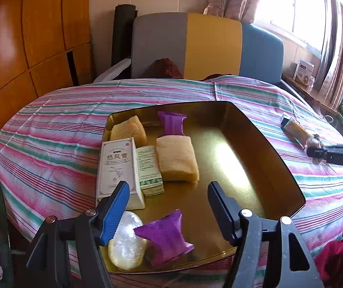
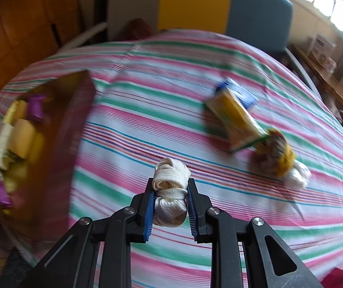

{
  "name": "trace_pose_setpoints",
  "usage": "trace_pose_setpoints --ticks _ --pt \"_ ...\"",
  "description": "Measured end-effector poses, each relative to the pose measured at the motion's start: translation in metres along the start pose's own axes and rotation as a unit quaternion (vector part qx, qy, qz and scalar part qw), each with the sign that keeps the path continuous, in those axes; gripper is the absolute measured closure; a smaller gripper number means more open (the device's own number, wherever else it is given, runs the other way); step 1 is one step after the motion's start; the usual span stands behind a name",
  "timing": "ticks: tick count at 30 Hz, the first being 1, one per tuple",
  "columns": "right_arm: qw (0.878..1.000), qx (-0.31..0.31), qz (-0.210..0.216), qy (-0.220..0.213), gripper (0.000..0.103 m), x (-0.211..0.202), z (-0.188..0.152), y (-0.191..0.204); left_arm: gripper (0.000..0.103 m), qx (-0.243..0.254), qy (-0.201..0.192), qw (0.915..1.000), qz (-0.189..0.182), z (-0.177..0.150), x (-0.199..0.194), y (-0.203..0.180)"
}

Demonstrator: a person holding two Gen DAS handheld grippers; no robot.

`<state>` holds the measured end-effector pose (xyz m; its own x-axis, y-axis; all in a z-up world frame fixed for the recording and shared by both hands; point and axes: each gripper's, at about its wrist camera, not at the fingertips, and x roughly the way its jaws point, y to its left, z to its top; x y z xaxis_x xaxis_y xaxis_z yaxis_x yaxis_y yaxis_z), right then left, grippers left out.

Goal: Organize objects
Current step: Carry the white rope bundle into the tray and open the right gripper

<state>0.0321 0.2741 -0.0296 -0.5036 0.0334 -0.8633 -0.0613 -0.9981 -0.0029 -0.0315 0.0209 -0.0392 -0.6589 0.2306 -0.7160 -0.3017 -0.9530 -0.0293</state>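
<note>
A gold tray (image 1: 262, 144) lies on the striped tablecloth. It holds a white medicine box (image 1: 117, 165), two yellow sponge blocks (image 1: 177, 158), two purple packets (image 1: 165, 237) and a clear wrapped oval (image 1: 127, 240). My left gripper (image 1: 169, 213) is open and empty above the tray's near end. My right gripper (image 2: 170, 200) is shut on a bundle of white woven cord (image 2: 170, 192), held above the cloth to the right of the tray (image 2: 75, 124). It shows at the right edge of the left wrist view (image 1: 315, 153).
A yellow and blue box (image 2: 237, 117) and a small bundle with a yellow band (image 2: 277, 158) lie on the cloth to the right. A grey, yellow and blue chair back (image 1: 207, 45) stands behind the table. Wooden panels line the left wall.
</note>
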Motion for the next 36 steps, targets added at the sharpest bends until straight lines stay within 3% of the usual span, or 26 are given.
trace_pose_setpoints --ticks 5,11,18,25,31,36 --pt "0.996 -0.047 0.074 -0.030 0.079 -0.025 0.011 0.067 0.035 -0.009 0.001 0.9999 0.006 -0.001 -0.001 0.011" --pt "0.982 -0.102 0.156 -0.010 0.079 -0.016 0.014 0.152 0.035 -0.020 0.003 0.9997 0.013 0.001 -0.004 0.027" --pt "0.976 -0.125 0.175 0.040 0.078 0.037 0.006 0.229 0.035 -0.065 0.005 0.9969 0.044 0.001 -0.005 0.067" --pt "0.972 -0.117 0.195 0.063 0.074 0.067 0.005 0.253 0.035 -0.067 0.014 0.9966 0.045 -0.004 0.002 0.073" --pt "0.969 -0.088 0.229 0.040 0.065 0.058 0.003 0.240 0.035 -0.051 0.010 0.9980 0.036 -0.004 0.000 0.062" --pt "0.974 -0.082 0.212 0.007 0.056 0.035 0.007 0.218 0.035 -0.039 0.007 0.9989 0.024 0.000 -0.004 0.050"
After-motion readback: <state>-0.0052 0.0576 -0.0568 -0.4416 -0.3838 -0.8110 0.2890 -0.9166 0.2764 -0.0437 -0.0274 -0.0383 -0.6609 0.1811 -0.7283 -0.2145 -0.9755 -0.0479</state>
